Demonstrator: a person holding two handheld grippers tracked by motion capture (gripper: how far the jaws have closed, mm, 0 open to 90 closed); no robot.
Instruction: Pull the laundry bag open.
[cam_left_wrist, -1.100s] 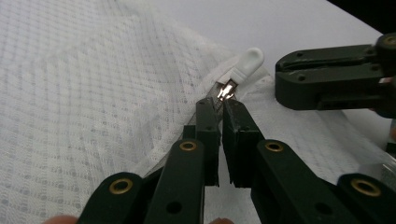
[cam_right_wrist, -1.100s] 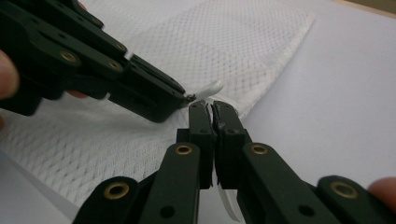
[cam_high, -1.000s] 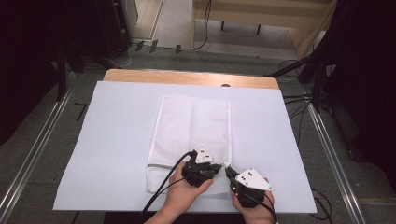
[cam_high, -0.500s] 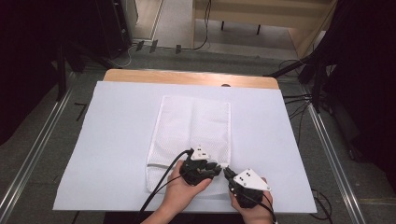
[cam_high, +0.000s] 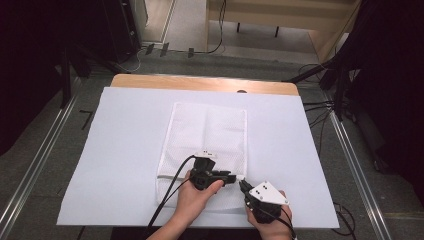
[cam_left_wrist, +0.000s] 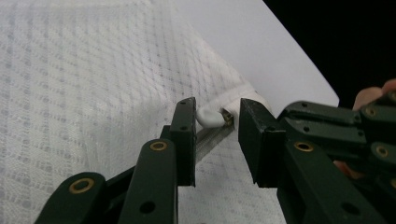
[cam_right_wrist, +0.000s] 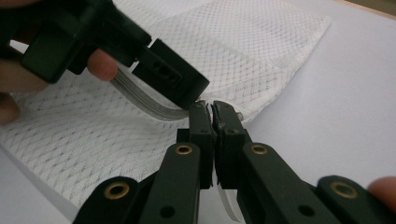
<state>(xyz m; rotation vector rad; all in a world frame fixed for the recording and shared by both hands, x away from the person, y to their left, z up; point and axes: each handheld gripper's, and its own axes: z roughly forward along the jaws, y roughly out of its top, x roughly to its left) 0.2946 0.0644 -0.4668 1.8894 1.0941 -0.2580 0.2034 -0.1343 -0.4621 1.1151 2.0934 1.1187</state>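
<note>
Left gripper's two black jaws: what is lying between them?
The white zipper pull of the white mesh laundry bag lies in that gap, untouched, as the left gripper view shows.

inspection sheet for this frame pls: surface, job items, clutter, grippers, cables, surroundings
Surface: white sheet over a wooden table, flat.
Job's things: white mesh bag lying flat; its zipper pull sits at the near right corner.
Clutter: nothing seen.
Grippers: left gripper open, jaws either side of the zipper pull; right gripper shut on the mesh bag edge beside it.
Cables: black cable trails from the left gripper across the bag.
Surroundings: floor rails, loose floor cables, dark stands.
</note>
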